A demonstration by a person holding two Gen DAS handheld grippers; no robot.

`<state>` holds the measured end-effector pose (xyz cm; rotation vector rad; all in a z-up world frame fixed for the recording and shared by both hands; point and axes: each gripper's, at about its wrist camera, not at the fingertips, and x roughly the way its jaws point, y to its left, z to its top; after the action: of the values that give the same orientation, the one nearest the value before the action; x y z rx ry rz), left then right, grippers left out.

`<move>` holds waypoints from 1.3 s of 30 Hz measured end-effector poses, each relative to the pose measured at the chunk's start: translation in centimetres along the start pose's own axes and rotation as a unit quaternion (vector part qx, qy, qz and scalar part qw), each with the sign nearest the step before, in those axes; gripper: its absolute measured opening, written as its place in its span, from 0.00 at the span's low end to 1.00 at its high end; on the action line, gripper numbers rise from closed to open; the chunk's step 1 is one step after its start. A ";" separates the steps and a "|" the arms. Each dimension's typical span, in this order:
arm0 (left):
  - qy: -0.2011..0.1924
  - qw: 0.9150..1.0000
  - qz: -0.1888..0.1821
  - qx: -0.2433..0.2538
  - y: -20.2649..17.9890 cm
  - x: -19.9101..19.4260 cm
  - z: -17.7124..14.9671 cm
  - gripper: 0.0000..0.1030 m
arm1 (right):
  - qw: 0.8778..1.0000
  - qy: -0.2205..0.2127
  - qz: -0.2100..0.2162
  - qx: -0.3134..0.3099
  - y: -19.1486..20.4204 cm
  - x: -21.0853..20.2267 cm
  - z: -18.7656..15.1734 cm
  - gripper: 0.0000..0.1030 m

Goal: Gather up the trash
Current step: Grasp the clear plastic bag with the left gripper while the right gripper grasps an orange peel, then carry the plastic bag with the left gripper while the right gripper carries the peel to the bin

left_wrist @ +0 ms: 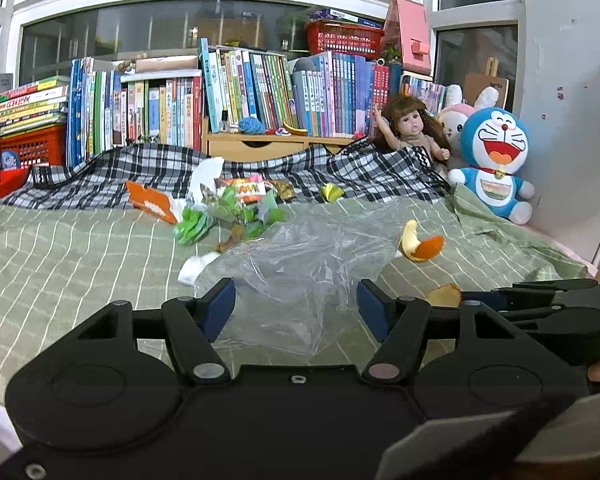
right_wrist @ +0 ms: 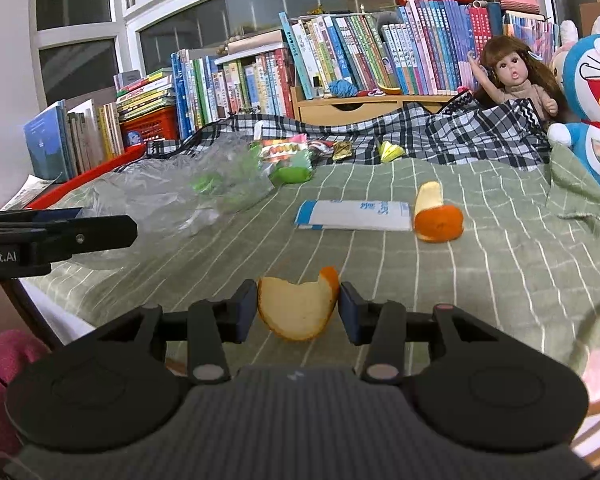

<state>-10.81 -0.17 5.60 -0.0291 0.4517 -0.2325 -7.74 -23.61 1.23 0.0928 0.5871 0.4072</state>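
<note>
1. Right wrist view shows the right gripper [right_wrist: 298, 312] holding a curved piece of orange peel [right_wrist: 300, 308], one blue pad pressed against each side of it, above the green striped bedsheet [right_wrist: 480, 280].
2. That peel looks light, springy and a little waxy; gripped across its curl as it is, I judge it could flex and slip if squeezed harder, so a moderate pinch on the thick rim seems best.
3. Ahead of the right gripper and slightly to its right lies a second orange peel [right_wrist: 438, 216], touching the end of a flat white-and-blue packet [right_wrist: 354, 216].
4. Left wrist view shows the left gripper [left_wrist: 296, 306] with its jaws moderately wide and the clear plastic bag [left_wrist: 300, 264] lying crumpled between and ahead of them; whether a pad pinches the film I cannot tell.
5. This bag is thin, limp and slippery, best taken at a bunched edge.
6. Beyond the bag sit loose wrappers [left_wrist: 228, 208], green and orange, near the checked blanket [left_wrist: 340, 172].
7. Farther right, a doll [left_wrist: 414, 128] and a blue plush toy [left_wrist: 492, 160] stand clear of the work.
</note>
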 end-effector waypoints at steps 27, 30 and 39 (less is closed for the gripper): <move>0.055 0.998 -0.012 -0.017 -0.2 -5.5 -6.3 0.62 | 0.998 0.055 0.014 -0.005 3.7 -3.5 -5.6 0.47; 0.066 0.998 -0.012 -0.017 -0.2 -5.9 -7.0 0.62 | 0.998 0.065 0.015 -0.013 4.1 -3.8 -6.4 0.47; 0.116 0.993 -0.023 -0.002 -0.8 -5.9 -9.6 0.61 | 0.995 0.103 0.013 -0.008 4.0 -3.4 -8.7 0.47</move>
<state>-20.31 0.59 -0.46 -0.0173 0.6829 -0.2820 -16.50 -21.58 -3.43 0.0431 0.7870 0.4503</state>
